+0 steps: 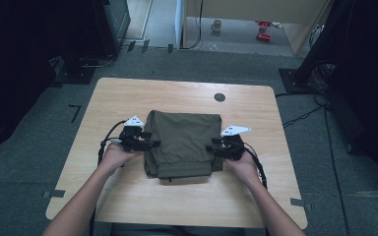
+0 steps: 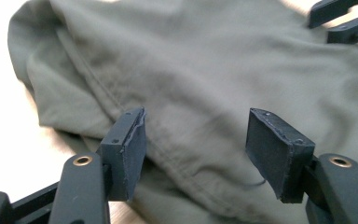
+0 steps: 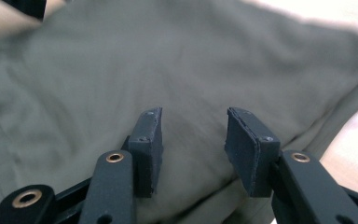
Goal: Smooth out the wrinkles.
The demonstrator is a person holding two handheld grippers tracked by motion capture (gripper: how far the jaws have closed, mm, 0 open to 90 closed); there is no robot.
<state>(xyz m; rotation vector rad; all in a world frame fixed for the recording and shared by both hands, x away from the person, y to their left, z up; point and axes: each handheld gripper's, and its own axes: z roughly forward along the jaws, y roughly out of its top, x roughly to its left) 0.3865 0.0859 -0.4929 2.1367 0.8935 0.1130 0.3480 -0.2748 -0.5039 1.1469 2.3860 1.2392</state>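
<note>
Folded olive garment (image 1: 182,142) on the table (image 1: 128,98); left gripper (image 1: 146,144) at 9 o'clock and right gripper (image 1: 215,149) at 3 flank it, jaws parted, holding nothing.

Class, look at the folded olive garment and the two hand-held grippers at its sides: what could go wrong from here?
1. Both jaws stand open, the left hand-held gripper and the right hand-held gripper gripping nothing, so the folded garment may slip or unfold if nudged.
2. Closing on the top layer alone could pull the fold apart.
3. The garment's near edge sits towards the table front; a drag could carry it off.
</note>
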